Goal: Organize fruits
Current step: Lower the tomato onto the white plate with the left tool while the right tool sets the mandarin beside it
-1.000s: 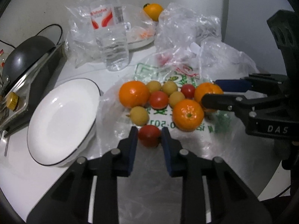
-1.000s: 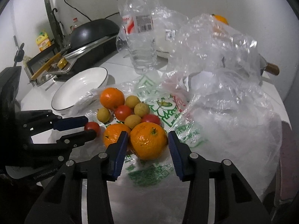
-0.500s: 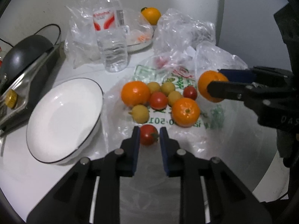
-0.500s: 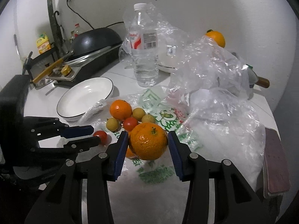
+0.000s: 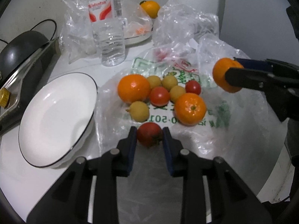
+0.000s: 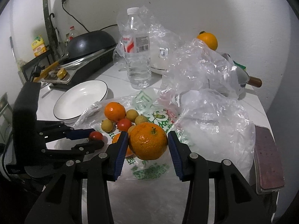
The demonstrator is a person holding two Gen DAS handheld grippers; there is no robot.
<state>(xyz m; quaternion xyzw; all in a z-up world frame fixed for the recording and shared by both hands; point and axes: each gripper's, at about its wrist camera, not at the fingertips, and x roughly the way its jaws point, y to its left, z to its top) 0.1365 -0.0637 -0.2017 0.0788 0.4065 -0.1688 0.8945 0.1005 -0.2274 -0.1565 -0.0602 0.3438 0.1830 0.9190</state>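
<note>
The right claw [image 6: 148, 143] squeezes an orange [image 6: 148, 143] up off the bag [image 5: 186, 115]. The left claw [image 5: 149, 135] pinches a tomato [image 5: 149, 134].

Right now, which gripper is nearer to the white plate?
Left. The left gripper, shut on a tomato, is just beside the white plate. The right gripper holds an orange on the far side of the fruit pile.
</note>
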